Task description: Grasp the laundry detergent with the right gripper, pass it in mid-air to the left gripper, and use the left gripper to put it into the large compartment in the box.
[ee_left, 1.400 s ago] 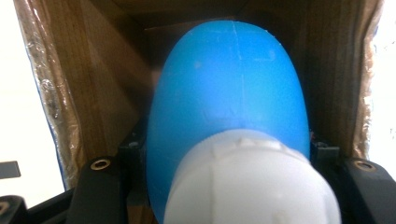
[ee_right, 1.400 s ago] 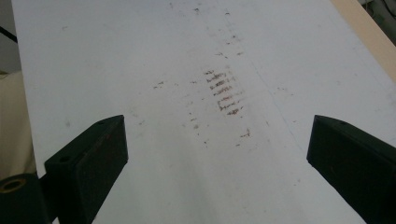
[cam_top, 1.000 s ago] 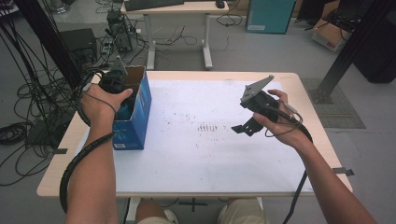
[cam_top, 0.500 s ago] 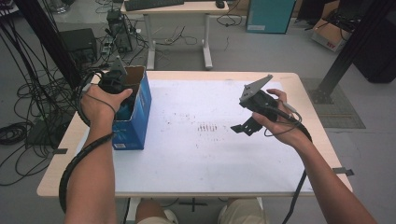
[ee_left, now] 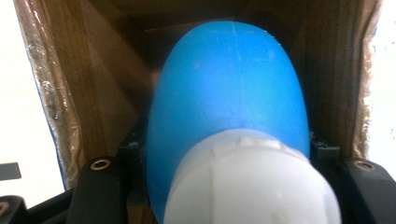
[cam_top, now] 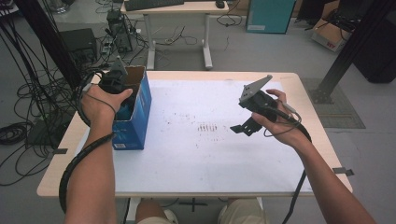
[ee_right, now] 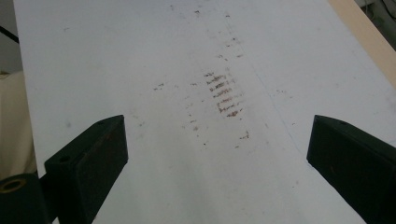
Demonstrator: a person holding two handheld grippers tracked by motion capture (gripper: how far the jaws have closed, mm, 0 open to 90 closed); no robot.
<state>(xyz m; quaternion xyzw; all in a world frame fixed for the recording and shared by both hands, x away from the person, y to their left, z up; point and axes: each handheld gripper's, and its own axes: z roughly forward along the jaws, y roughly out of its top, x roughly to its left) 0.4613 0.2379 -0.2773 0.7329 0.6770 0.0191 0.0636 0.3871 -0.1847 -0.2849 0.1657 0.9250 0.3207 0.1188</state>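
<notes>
My left gripper (ee_left: 229, 186) fingers clamp the smooth, likely light and slippery blue plastic bottle (ee_left: 229, 88) just above its white cap (ee_left: 252, 182) inside the blue cardboard box (cam_top: 140, 112); my right gripper (ee_right: 219, 154) fingers stand open, empty.

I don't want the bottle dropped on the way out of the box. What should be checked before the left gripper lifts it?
1. Left gripper shut on the blue plastic bottle with a white cap: ok, a jaw sits at each side.
2. Bottle inside the blue cardboard box with a brown interior: ok.
3. Box top open: ok.
4. Box walls clear of the bottle: cannot tell, they stand close.
5. Right gripper open, holding nothing: ok.
6. White table sheet free for set-down: ok, just brown smudges.
</notes>
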